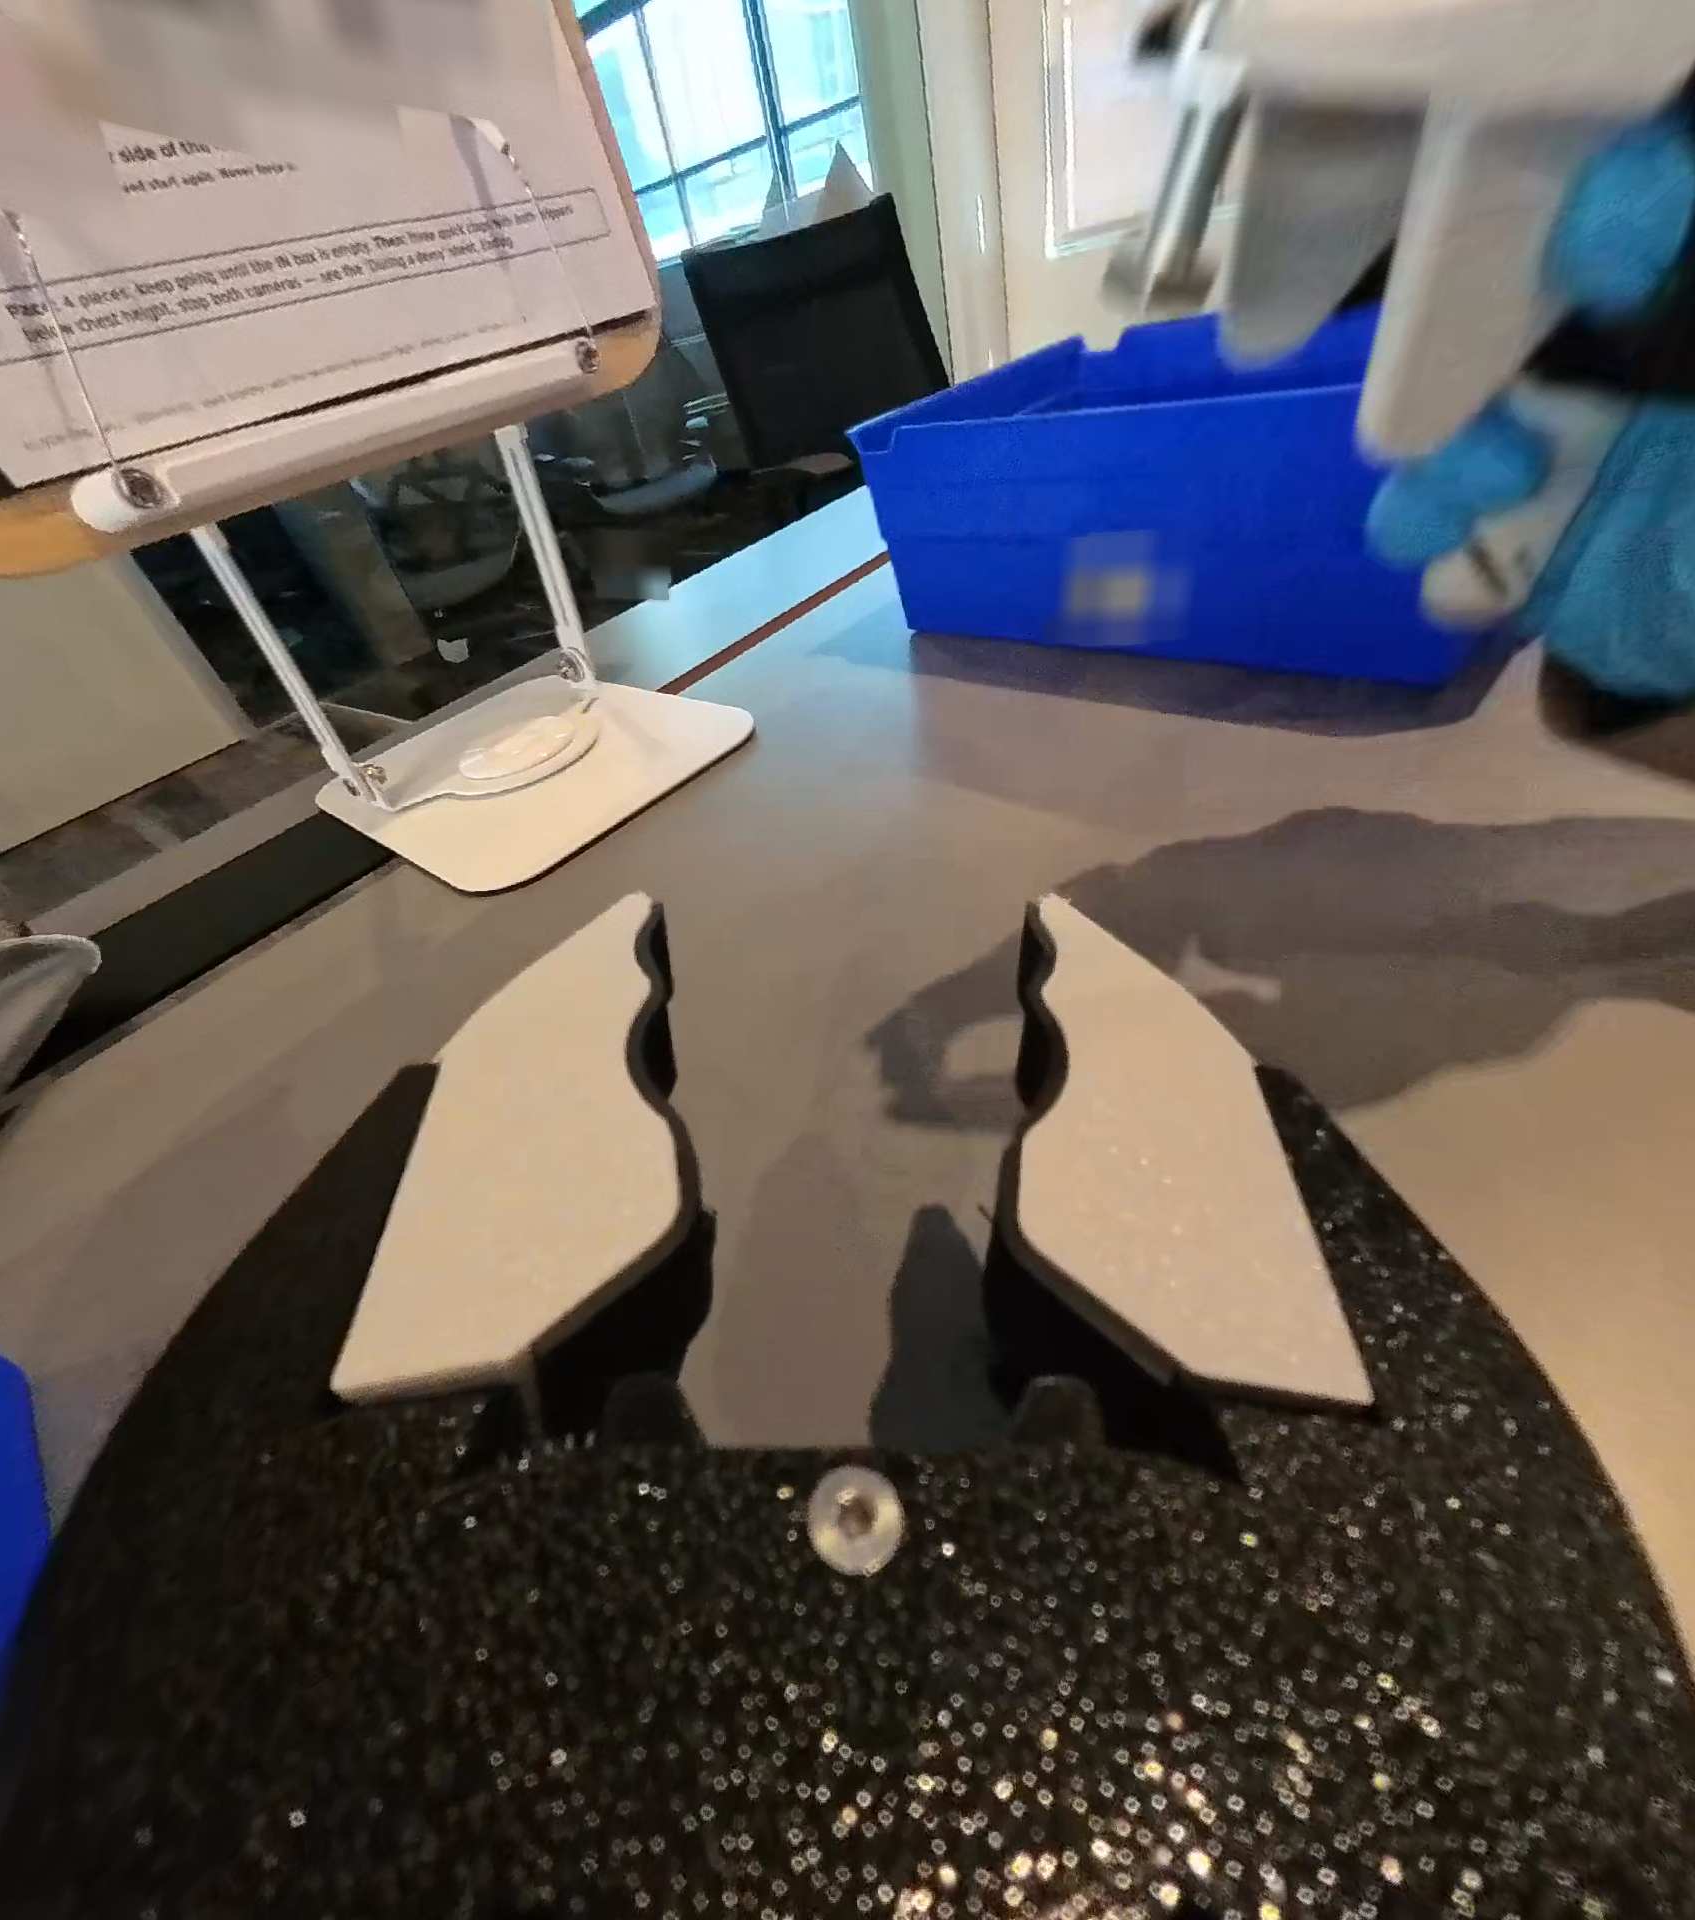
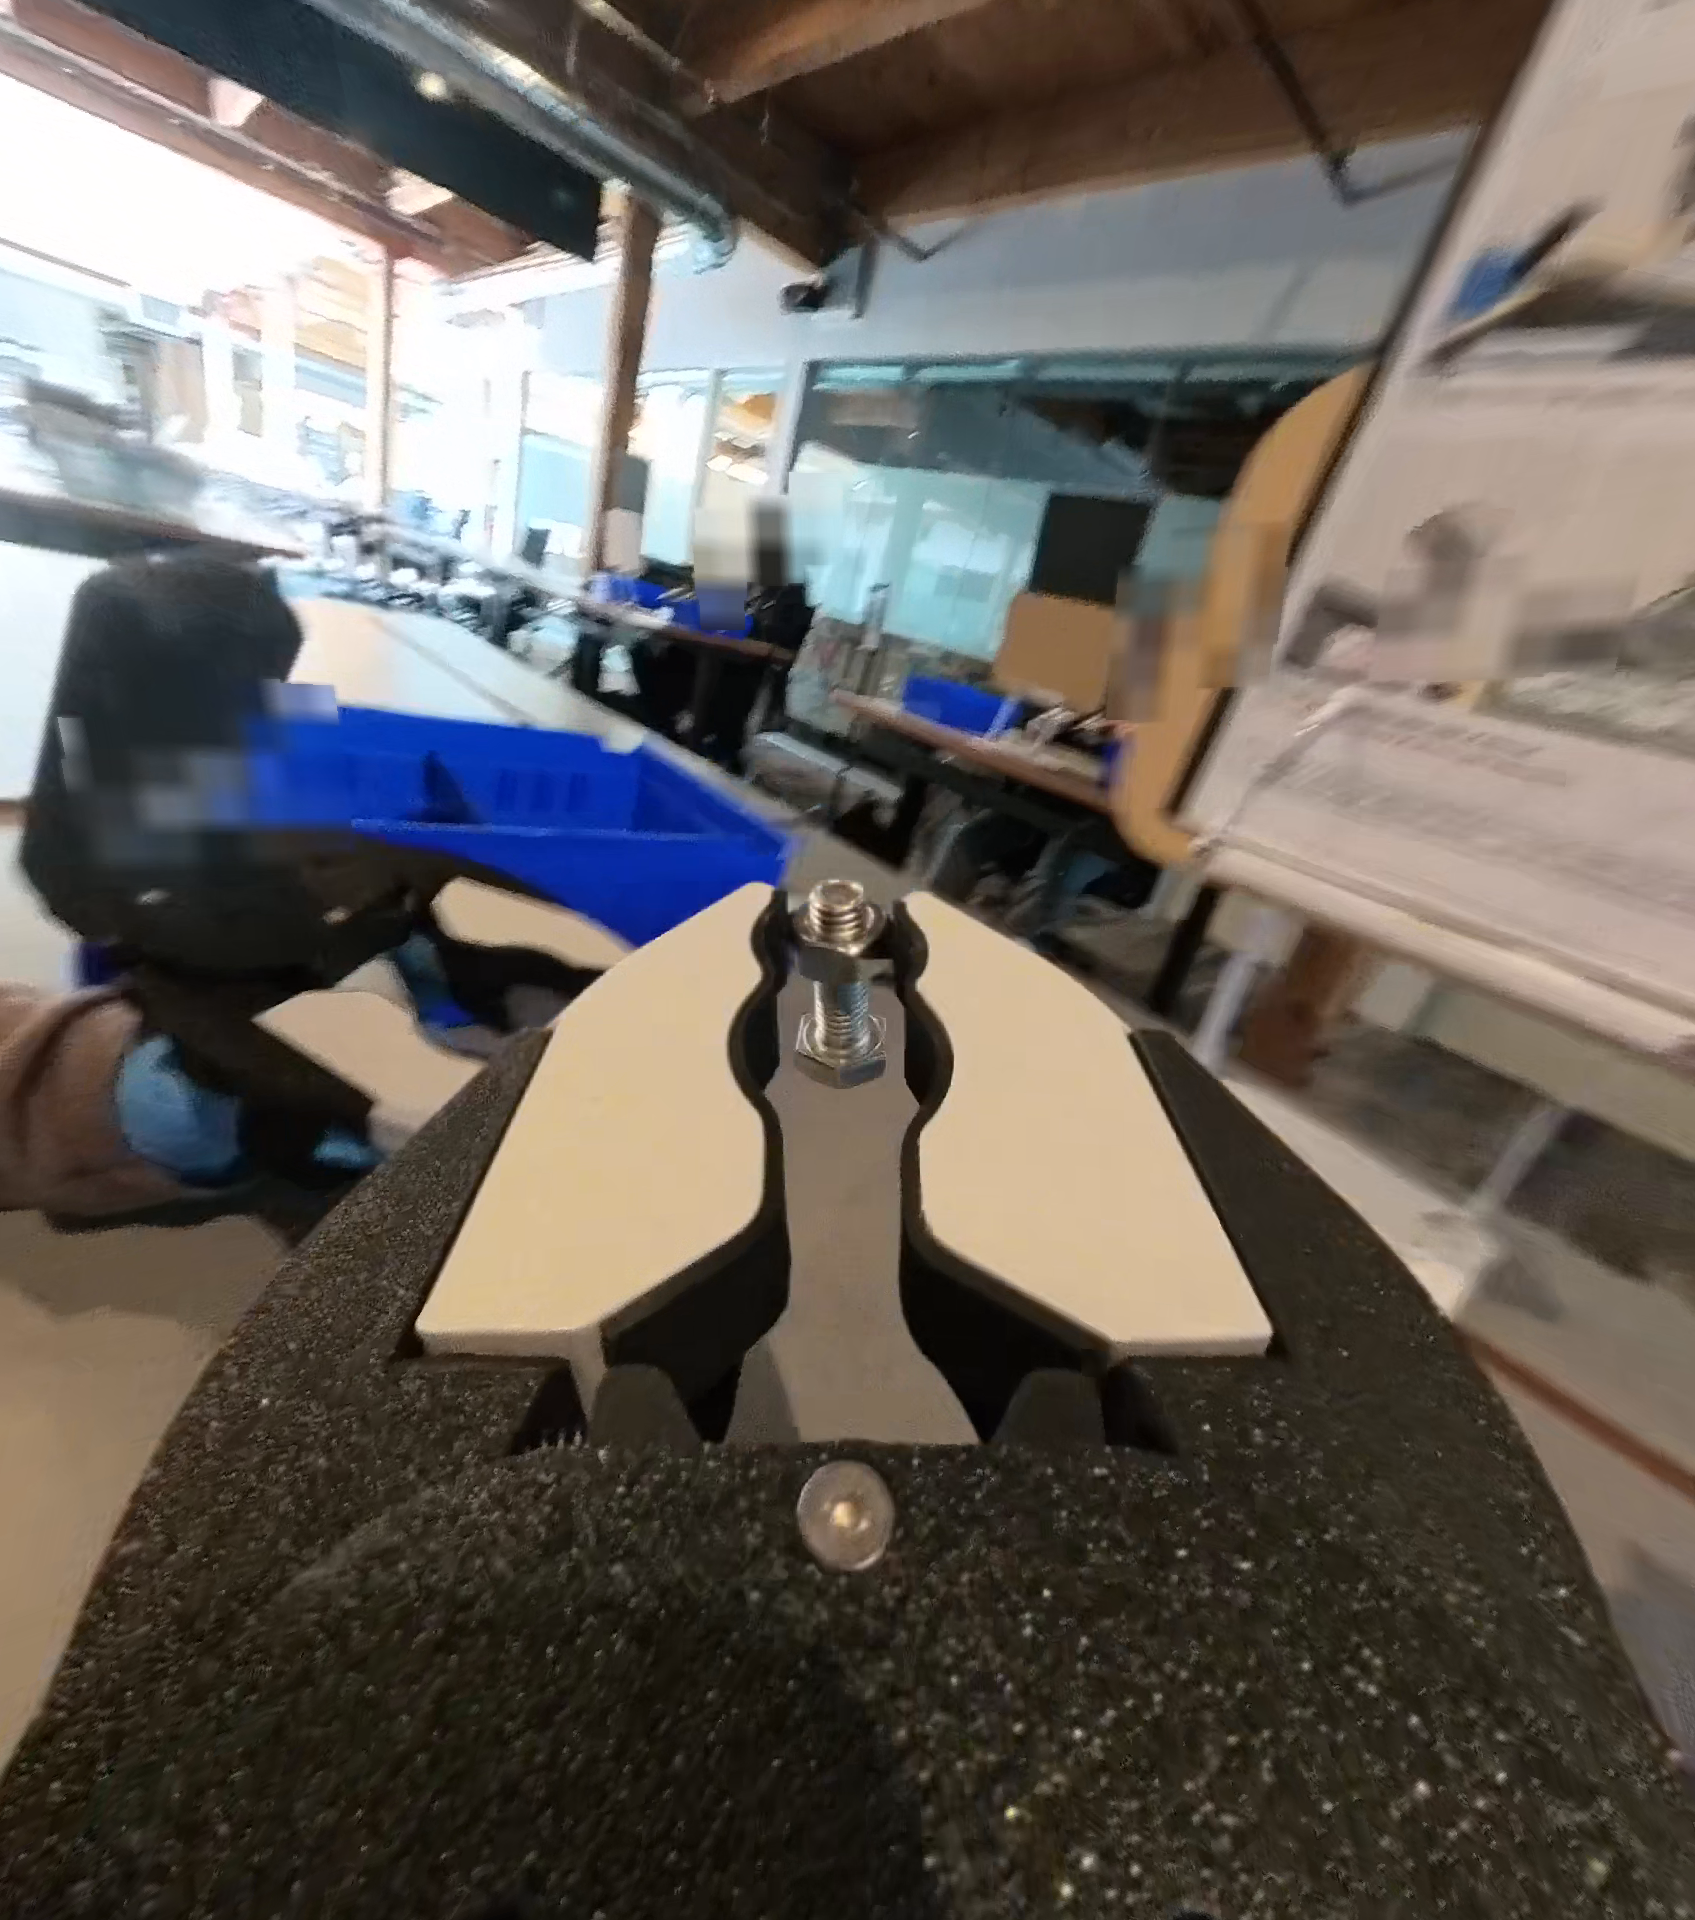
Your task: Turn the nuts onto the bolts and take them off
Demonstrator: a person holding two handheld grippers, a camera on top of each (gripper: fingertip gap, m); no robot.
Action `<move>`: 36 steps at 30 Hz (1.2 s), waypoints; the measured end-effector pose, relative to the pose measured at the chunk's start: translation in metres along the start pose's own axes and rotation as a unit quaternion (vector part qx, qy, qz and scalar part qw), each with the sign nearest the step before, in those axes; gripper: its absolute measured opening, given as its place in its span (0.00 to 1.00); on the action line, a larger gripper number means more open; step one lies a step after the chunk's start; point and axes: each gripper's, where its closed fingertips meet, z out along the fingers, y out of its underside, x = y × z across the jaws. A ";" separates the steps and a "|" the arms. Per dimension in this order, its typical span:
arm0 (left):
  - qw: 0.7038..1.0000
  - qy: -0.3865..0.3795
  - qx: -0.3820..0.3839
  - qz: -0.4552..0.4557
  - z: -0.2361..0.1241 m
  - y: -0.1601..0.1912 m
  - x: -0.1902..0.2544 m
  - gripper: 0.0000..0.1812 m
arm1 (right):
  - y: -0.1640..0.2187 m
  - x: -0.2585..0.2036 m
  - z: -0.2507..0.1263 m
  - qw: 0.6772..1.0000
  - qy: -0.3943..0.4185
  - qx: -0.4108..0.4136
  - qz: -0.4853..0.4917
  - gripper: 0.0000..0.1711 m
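My right gripper point(image 2: 838, 906) is shut on a steel nut point(image 2: 838, 943) threaded near the top end of a silver bolt point(image 2: 835, 1003). The bolt stands upright between the fingertips, with its hex head point(image 2: 838, 1055) at the bottom, above the grey table point(image 2: 12, 1351). My left gripper point(image 1: 848, 930) is open and empty, low over the table point(image 1: 926, 748). In the left wrist view the right gripper point(image 1: 1331, 384) is a blur at the upper right, held by a blue-gloved hand point(image 1: 1632, 540).
A blue bin point(image 1: 1134, 499) sits on the table at the far right; another blue bin point(image 2: 531, 810) lies behind the left gripper's black body point(image 2: 188, 790). A white stand point(image 1: 531, 800) holds an instruction sheet point(image 1: 282, 260). A second sheet point(image 2: 1549, 623) stands at the right. The gap from one gripper's tips to the other's is roughly 12 cm.
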 end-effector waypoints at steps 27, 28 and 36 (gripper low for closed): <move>1.000 0.005 -0.001 -0.011 0.000 0.001 -0.001 0.32 | 0.168 0.266 -0.141 0.924 0.128 -0.353 0.072 0.11; 1.000 0.005 -0.001 -0.012 0.000 0.001 -0.001 0.32 | 0.172 0.266 -0.141 0.923 0.126 -0.356 0.074 0.11; 1.000 0.006 -0.001 -0.011 0.000 0.001 -0.001 0.31 | 0.188 0.267 -0.147 0.914 0.121 -0.373 0.105 0.11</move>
